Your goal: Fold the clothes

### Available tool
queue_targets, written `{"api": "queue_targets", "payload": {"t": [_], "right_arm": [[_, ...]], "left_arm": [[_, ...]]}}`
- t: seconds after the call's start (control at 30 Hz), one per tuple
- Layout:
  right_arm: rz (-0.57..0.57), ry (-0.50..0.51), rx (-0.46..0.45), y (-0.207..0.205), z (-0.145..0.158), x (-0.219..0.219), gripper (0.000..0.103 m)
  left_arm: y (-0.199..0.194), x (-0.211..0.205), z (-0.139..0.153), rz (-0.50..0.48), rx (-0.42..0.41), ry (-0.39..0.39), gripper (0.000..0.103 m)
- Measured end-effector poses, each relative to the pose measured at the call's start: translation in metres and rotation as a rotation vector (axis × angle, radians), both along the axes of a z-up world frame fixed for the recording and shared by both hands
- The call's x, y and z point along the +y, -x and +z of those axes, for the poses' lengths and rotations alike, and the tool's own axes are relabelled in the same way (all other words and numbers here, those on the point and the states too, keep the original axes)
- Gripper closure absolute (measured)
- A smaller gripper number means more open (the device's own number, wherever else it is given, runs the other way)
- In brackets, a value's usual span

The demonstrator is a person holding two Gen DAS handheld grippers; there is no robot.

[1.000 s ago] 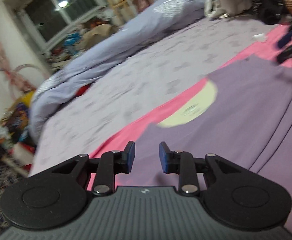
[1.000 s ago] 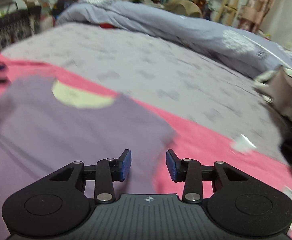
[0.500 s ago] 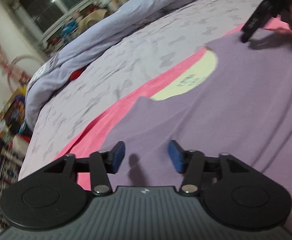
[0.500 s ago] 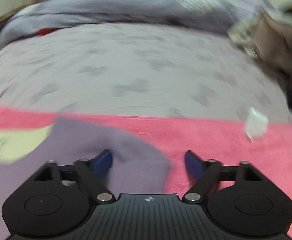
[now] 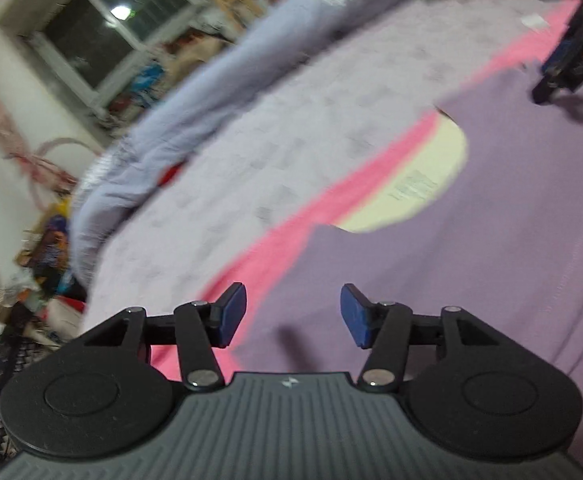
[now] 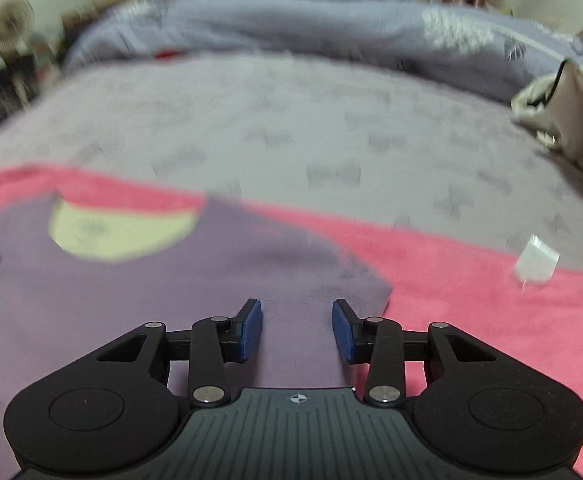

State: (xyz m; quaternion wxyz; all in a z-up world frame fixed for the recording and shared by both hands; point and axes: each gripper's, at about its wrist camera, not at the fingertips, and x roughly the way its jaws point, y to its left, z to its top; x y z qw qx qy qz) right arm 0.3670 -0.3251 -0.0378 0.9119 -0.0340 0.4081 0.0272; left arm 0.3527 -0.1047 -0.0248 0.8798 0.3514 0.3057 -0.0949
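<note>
The purple shirt [image 6: 139,300] lies flat on the pink towel [image 6: 471,280]. The right gripper [image 6: 297,330] is closing over the shirt's right sleeve; contact seems not made. The left gripper [image 5: 293,316], half open, hangs over the opposite shoulder edge, empty.

dim indoor light, motion blur in both views
a lamp glare [image 5: 120,11] reflects in the dark window [image 5: 103,36] — bed [image 6: 291,128] and far clutter smear, fisheye edges bend, soft shadows sit under the tongs.
</note>
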Motion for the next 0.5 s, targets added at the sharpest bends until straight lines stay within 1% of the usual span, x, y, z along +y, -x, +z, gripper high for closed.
{"api": "queue_targets", "payload": {"t": [0.07,0.1,0.13,0.17,0.2,0.23,0.27,0.3,0.33,0.37,0.4,0.43,0.5], "right_arm": [[-0.074,-0.03,-0.019,-0.015,-0.005,-0.005,0.053],[-0.111,-0.045,-0.026,-0.023,-0.007,-0.007,0.046],[-0.146,-0.052,-0.021,-0.034,-0.008,-0.011,0.044],[-0.173,-0.046,-0.009,-0.044,-0.009,-0.014,0.037],[-0.196,-0.059,0.007,-0.052,-0.008,-0.018,0.035],[-0.198,-0.071,0.012,-0.056,-0.004,-0.019,0.046],[-0.172,-0.055,-0.002,-0.054,0.004,-0.015,0.056],[-0.141,-0.039,-0.02,-0.051,0.013,-0.01,0.082],[-0.089,-0.031,-0.051,-0.042,0.023,-0.002,0.089],[-0.03,-0.051,-0.063,-0.034,0.033,0.007,0.089],[0.029,-0.081,-0.058,-0.027,0.04,0.016,0.089],[0.088,-0.102,-0.035,-0.021,0.046,0.025,0.089],[0.19,-0.109,0.039,-0.014,0.048,0.047,0.089]], "left_arm": [[-0.007,0.004,-0.011,0.054,0.02,0.041,0.044],[-0.012,0.011,-0.01,0.092,0.036,0.093,0.043],[-0.019,0.019,-0.007,0.137,0.063,0.157,0.041],[-0.026,0.028,-0.003,0.19,0.09,0.209,0.031],[-0.034,0.037,0.001,0.255,0.114,0.253,0.029],[-0.039,0.046,0.006,0.321,0.128,0.3,0.03],[-0.044,0.054,0.012,0.385,0.141,0.346,0.04],[-0.045,0.061,0.02,0.434,0.135,0.389,0.054],[-0.044,0.063,0.029,0.445,0.126,0.434,0.057],[-0.041,0.06,0.036,0.401,0.137,0.477,0.058],[-0.038,0.057,0.044,0.356,0.147,0.52,0.058],[-0.036,0.053,0.052,0.31,0.16,0.561,0.058],[-0.036,0.035,0.056,0.201,0.243,0.591,0.057]]}}
